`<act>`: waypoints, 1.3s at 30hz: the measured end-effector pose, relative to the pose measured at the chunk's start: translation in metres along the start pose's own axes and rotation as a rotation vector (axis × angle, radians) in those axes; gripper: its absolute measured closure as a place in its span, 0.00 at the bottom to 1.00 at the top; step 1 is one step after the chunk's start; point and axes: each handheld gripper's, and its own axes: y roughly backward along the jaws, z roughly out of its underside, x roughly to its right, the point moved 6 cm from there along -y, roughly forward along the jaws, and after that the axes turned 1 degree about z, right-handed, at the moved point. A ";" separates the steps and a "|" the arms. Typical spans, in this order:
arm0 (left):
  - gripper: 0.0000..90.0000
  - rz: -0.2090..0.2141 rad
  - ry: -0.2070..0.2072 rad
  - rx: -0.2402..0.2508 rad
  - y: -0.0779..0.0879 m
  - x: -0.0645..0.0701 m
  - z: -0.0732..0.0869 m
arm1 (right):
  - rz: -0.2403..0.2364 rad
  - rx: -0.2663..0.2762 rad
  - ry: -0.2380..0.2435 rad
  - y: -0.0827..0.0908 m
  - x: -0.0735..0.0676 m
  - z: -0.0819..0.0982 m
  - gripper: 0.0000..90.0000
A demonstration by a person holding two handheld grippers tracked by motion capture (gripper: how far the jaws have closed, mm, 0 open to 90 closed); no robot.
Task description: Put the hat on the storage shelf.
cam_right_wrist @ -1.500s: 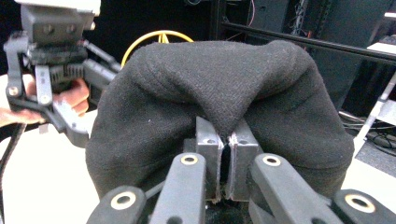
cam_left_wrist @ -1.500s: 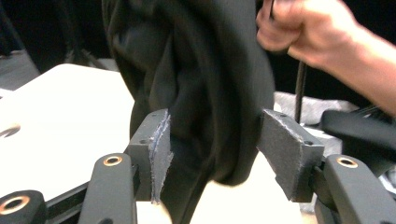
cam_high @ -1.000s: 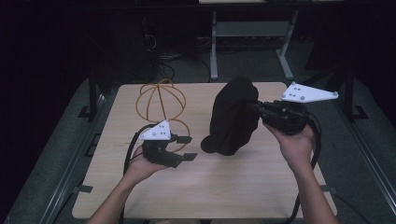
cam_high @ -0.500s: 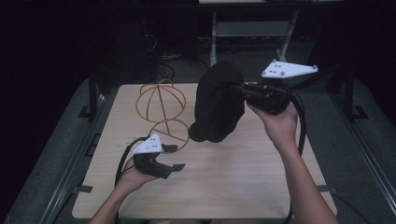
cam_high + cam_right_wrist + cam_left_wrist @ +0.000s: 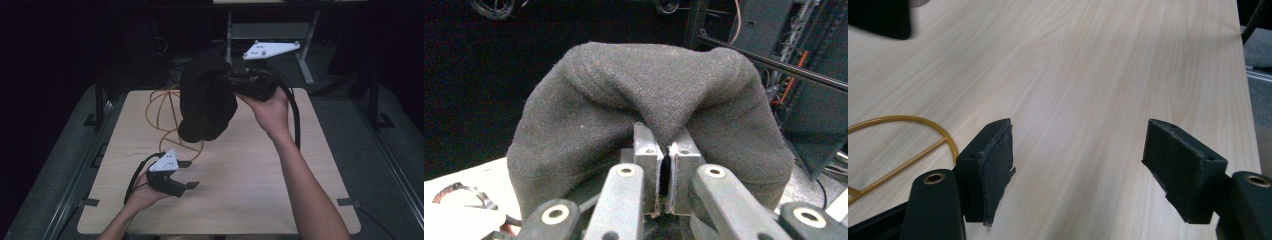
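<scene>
My right gripper (image 5: pixel 235 82) pinched a fold of the dark grey knitted cloth (image 5: pixel 206 97), which hung above the pale wooden table (image 5: pixel 260 175), apparently over the yellow wire frame (image 5: pixel 165 117). My left gripper (image 5: pixel 186 174) rested wide open, empty, near it.

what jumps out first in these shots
A dark knit hat hangs in the air over the far side of the wooden table, pinched shut in the right gripper. Behind it stands a yellow wire frame. The left gripper sits open and empty near the table's front left.
</scene>
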 end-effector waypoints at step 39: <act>0.30 0.056 -0.101 0.001 -0.014 0.022 -0.001 | -0.167 -0.257 0.036 -0.166 -0.015 -0.033 0.93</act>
